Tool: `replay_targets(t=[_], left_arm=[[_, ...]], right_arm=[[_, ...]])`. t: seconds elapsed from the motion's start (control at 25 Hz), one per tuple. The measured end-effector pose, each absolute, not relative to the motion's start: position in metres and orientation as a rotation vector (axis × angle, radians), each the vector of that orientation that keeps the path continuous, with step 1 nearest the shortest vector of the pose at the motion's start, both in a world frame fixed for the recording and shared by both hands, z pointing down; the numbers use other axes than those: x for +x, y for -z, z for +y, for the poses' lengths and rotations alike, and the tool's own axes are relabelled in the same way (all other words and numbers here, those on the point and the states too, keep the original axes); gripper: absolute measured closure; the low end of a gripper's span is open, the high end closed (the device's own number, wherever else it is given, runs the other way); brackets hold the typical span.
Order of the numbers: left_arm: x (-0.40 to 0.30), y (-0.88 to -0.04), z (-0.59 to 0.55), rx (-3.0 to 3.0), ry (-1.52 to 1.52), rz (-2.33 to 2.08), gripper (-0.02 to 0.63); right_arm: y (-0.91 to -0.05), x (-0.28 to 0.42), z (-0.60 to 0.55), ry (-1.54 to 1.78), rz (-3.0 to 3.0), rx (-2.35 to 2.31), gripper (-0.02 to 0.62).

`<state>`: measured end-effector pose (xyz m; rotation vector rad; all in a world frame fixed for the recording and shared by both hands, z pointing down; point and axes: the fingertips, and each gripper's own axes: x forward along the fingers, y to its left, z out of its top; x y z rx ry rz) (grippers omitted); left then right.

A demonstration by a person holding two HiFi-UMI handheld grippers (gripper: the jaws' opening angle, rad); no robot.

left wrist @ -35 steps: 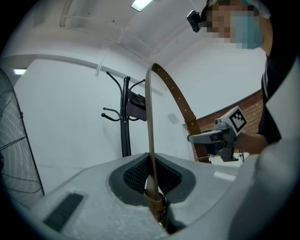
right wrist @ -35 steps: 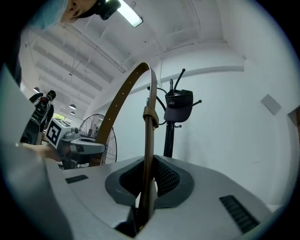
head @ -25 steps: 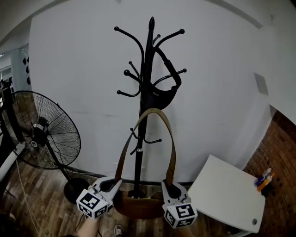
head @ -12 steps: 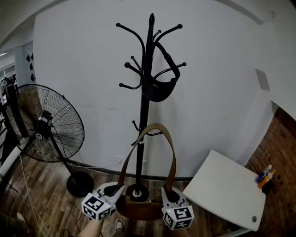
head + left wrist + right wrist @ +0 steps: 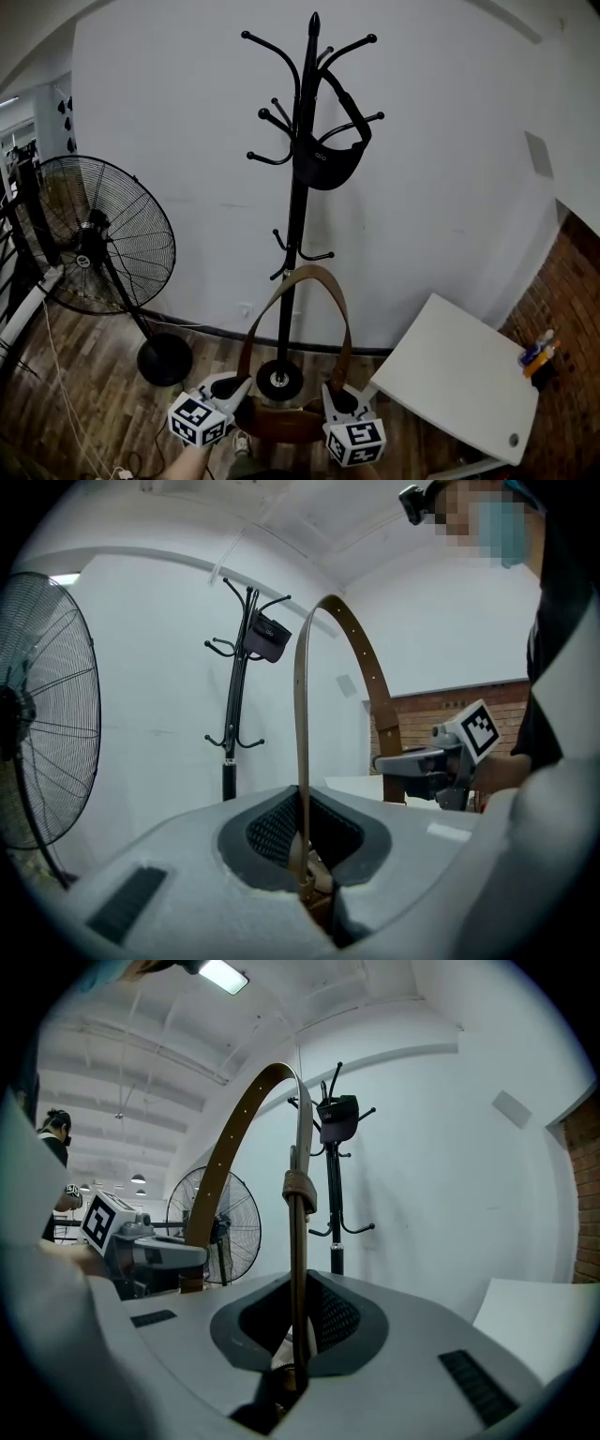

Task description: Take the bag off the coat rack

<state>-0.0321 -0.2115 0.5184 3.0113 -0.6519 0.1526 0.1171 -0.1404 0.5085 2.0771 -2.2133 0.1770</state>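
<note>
The brown bag [image 5: 286, 424], its inside hidden, hangs low in front of the coat rack [image 5: 300, 216] and off its hooks, while a small black pouch [image 5: 328, 167] hangs on an upper hook. The left gripper [image 5: 236, 384] has its jaws pinched on the left end of the bag's strap [image 5: 302, 274], and the right gripper [image 5: 334, 390] pinches the right end, with the strap arching up between them. A standing fan [image 5: 103, 246] sits on the wooden floor [image 5: 75, 375] at left, a white wall [image 5: 187, 112] is behind, and a white table [image 5: 459, 380] and brick wall [image 5: 574, 309] are at right.
</note>
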Motion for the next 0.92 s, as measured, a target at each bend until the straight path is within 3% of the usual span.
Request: replay_targets(t=[0.92], left_arm=[[-0.043,-0.551,-0.214,2.921,-0.208,-0.679,0.591]], right_arm=[[-0.540,0.107,-0.142,-0.264,-2.185,2.034,0.571]])
